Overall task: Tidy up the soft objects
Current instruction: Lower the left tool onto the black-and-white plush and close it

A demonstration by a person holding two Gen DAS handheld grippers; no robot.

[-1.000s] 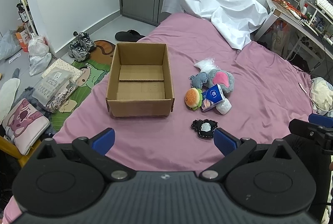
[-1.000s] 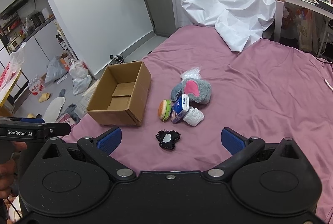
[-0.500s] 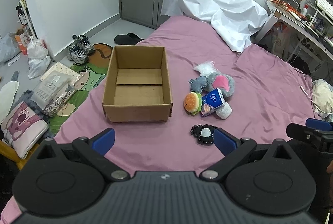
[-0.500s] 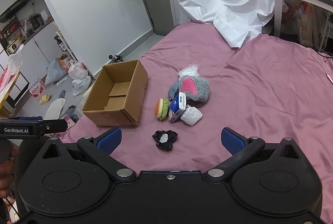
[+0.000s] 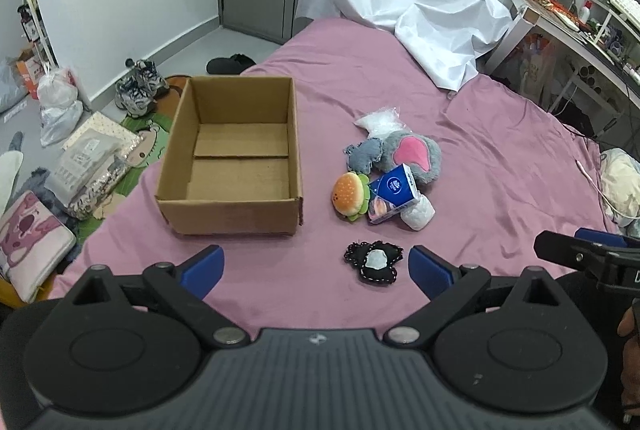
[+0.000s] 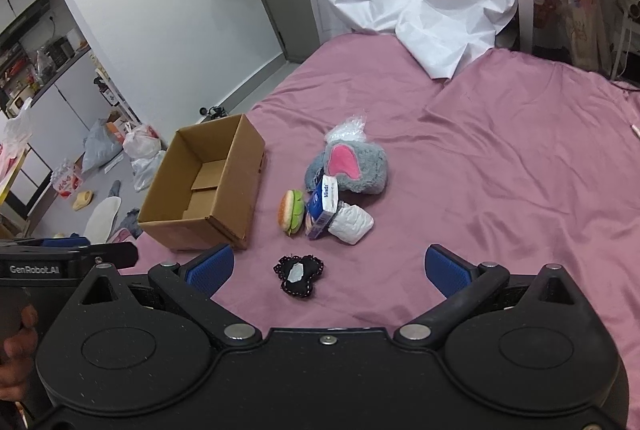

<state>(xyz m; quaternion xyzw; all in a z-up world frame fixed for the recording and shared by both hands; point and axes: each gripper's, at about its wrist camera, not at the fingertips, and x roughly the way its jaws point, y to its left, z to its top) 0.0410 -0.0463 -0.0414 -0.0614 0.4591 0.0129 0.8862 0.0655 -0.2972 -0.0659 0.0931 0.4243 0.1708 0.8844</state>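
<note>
Two handheld grippers hang over a bed with nothing yet picked up. The left gripper (image 5: 316, 268) has its blue pads spread wide and grips nothing; the right gripper (image 6: 330, 268) is likewise splayed and empty. Both are above the near edge of the purple bedsheet (image 5: 500, 166), well short of any object.

Nearest to them lies a small black patch toy (image 5: 374, 262) with a pale centre, alone on the sheet, just ahead of the left gripper's right pad. Beyond it is a tight cluster: a burger plush (image 5: 350, 195), a blue tissue pack (image 5: 394, 192) leaning against a white padded bundle (image 5: 418, 216), and a grey plush with a pink ear (image 5: 404, 154), with a clear plastic bag (image 5: 380, 118) behind. To the left of the cluster an open cardboard box (image 5: 234, 216) stands empty, the likely destination.

The cluster is the probable trouble: its items touch and overlap, so closing on one may drag or topple its neighbours. The flat black toy could prove awkward too, since pads pressed down on it may pinch the loose sheet along with it. The box sits near the bed's left edge, and a firm nudge might slide it toward the floor.
</note>
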